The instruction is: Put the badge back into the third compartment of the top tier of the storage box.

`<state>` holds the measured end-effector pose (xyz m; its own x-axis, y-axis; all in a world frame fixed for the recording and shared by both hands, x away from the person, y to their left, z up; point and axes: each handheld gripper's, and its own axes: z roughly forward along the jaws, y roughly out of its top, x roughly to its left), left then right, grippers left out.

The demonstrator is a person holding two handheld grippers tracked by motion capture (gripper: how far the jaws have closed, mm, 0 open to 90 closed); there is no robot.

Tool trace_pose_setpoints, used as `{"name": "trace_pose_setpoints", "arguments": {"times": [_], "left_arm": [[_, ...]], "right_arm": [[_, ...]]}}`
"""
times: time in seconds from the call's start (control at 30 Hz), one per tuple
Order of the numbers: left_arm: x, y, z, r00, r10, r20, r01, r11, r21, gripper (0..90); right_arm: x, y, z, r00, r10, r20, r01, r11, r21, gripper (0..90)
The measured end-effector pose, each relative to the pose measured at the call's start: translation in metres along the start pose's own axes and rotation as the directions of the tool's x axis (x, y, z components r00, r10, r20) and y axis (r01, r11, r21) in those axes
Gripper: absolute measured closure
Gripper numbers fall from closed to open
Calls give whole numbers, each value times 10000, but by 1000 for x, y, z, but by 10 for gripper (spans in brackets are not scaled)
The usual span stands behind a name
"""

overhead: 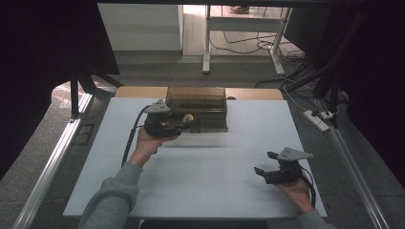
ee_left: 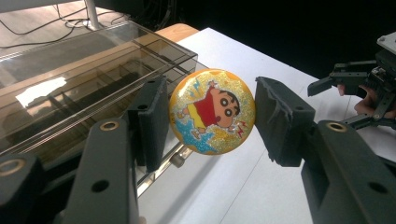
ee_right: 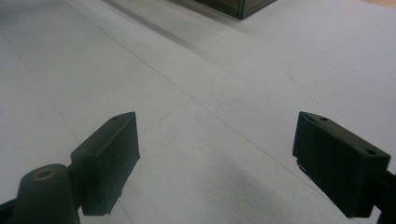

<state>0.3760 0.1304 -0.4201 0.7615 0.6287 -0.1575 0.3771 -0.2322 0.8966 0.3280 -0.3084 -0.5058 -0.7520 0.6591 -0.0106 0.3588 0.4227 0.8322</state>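
At the desk's (overhead: 205, 186) far edge, the left gripper (ee_left: 212, 116) has a round glittery yellow cartoon badge (ee_left: 212, 111) between its black pads, one edge against the left-hand pad (ee_left: 154, 122), a sliver of gap at the other, just before the smoky clear plastic compartment box (ee_left: 70, 79). Whether it is clenched I cannot tell. The right gripper (overhead: 266, 162) gapes empty near the desk's near right corner.

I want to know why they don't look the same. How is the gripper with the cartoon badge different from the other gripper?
The left gripper holds a round glittery cartoon badge between its jaws; the right gripper holds nothing.
The left gripper is up beside the brown see-through box; the right gripper is over bare white table, nearer the person.
The right gripper's jaws gape wide; the left one's sit close around the badge.
Both are black, with two jaws, and each is held in a hand.
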Motion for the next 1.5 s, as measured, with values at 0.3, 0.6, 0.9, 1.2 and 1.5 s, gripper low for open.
{"name": "trace_pose_setpoints", "arguments": {"times": [0.3, 0.6, 0.9, 1.2, 1.5], "left_arm": [[-3, 6, 13, 9997, 60, 219, -60, 10000, 5, 466], [-2, 14, 23, 9990, -136, 433, 136, 9999, -3, 466], [-3, 22, 34, 9984, -206, 528, 201, 9998, 96, 466], [-6, 35, 57, 9986, -96, 519, 73, 9990, 434, 466], [-7, 37, 80, 9987, -181, 467, 136, 9954, 946, 465]], "right_arm": [[0, 0, -1, 10000, 8, 5, -8, 10000, -30, 145], [0, 0, -2, 10000, 15, 0, -15, 10000, -65, 145], [0, 0, -1, 10000, 41, 1, -41, 10000, -32, 146], [-1, 0, -1, 10000, 53, -6, -53, 10000, -18, 146], [-1, 0, -2, 10000, 55, -13, -55, 10000, -24, 146]]}}
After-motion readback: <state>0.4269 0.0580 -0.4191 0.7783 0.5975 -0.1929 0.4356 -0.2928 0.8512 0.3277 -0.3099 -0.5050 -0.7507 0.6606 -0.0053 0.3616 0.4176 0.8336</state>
